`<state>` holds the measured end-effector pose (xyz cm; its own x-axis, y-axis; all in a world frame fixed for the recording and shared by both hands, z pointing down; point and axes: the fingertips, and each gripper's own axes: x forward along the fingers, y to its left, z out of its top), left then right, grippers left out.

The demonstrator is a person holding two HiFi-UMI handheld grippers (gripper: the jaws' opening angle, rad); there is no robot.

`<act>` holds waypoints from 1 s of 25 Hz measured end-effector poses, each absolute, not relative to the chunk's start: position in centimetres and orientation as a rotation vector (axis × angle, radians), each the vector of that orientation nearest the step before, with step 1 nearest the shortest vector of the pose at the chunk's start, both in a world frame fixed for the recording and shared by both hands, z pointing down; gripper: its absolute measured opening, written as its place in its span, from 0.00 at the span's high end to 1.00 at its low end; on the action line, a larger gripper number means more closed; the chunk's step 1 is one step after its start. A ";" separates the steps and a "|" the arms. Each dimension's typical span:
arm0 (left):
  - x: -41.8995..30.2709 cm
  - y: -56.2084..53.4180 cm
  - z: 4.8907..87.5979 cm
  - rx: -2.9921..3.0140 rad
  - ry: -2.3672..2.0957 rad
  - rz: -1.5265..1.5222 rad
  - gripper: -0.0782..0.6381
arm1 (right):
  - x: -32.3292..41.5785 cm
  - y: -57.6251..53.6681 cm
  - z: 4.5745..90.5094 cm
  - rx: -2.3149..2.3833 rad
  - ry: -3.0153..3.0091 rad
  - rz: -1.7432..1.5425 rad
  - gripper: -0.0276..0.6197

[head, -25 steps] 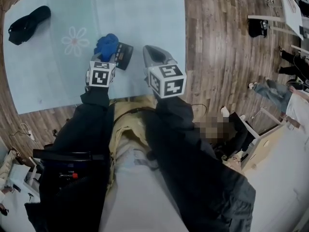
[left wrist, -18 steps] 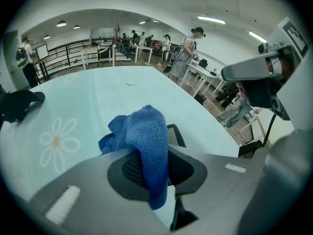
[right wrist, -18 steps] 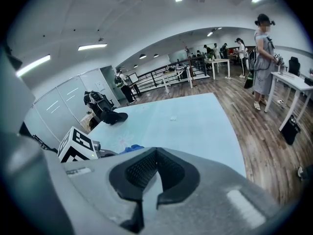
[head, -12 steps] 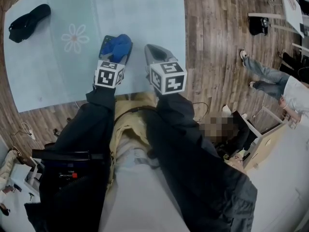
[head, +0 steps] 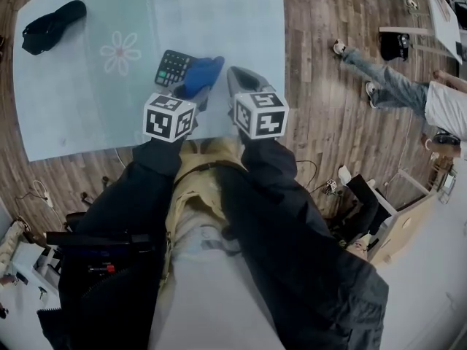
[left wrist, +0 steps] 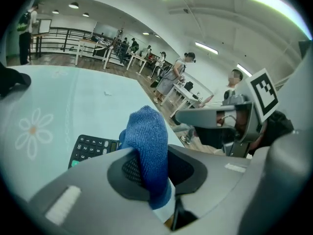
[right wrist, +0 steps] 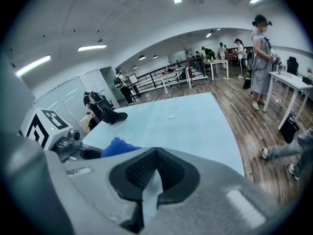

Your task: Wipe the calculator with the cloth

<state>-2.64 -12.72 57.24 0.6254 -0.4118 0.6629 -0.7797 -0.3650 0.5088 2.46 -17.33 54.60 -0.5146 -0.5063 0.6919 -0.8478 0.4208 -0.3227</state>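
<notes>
1. Head view places the calculator (head: 172,65) keys-up on the pale blue table (head: 87,115), skewed, with its right end under the blue cloth (head: 200,75).
2. The left gripper (left wrist: 149,173) has its jaws pinched on a fold of that cloth, and a rounded wad sticks out past the tips. Whether the wad is actually pressing on the calculator cannot be told from either view.
3. The right gripper (right wrist: 155,160) hovers just beside the left one, to its right. Its jaws are pressed together at the tips with nothing between them, only table showing beyond.
4. Step in hand, as I judge it: drag the cloth across the keypad toward the left end.
5. To do it well, lower the wad until the fabric flattens on the keys, and let only the cloth touch, never the jaw tips.
6. Keep the grip firm, since a loose fold would likely slip out under drag.
7. The calculator looks light and nothing is holding it, so a sideways stroke may push it along. The idle right gripper could rest on its near edge to pin it.
8. Short, overlapping strokes should cover keys and display evenly.
</notes>
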 end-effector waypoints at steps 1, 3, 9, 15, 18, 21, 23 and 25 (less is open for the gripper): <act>-2.7 -12.8 56.4 2.002 -0.935 0.522 0.79 | 2.5 -17.3 54.6 1.149 -2.179 0.910 0.96; -3.1 -13.2 54.8 2.011 -0.941 0.467 0.79 | 2.8 -17.2 54.6 1.160 -2.175 0.918 0.96; -6.0 -14.9 51.1 2.035 -1.024 0.366 0.79 | 4.3 -17.0 54.9 1.203 -2.163 0.949 0.96; -12.7 -17.0 50.9 2.002 -1.236 0.437 0.79 | 5.3 -17.4 54.8 1.230 -2.157 0.957 0.96; -16.1 -17.7 52.6 1.951 -1.339 0.515 0.79 | 5.6 -17.5 55.1 1.233 -2.152 0.960 0.96; -18.4 -17.9 55.0 1.894 -1.398 0.594 0.79 | 6.1 -17.3 55.4 1.237 -2.138 0.970 0.96; -19.2 -17.8 56.5 1.871 -1.413 0.664 0.79 | 6.3 -17.2 55.7 1.235 -2.129 0.978 0.96; -19.4 -17.7 58.0 1.855 -1.414 0.730 0.79 | 6.5 -17.1 55.9 1.231 -2.122 0.982 0.96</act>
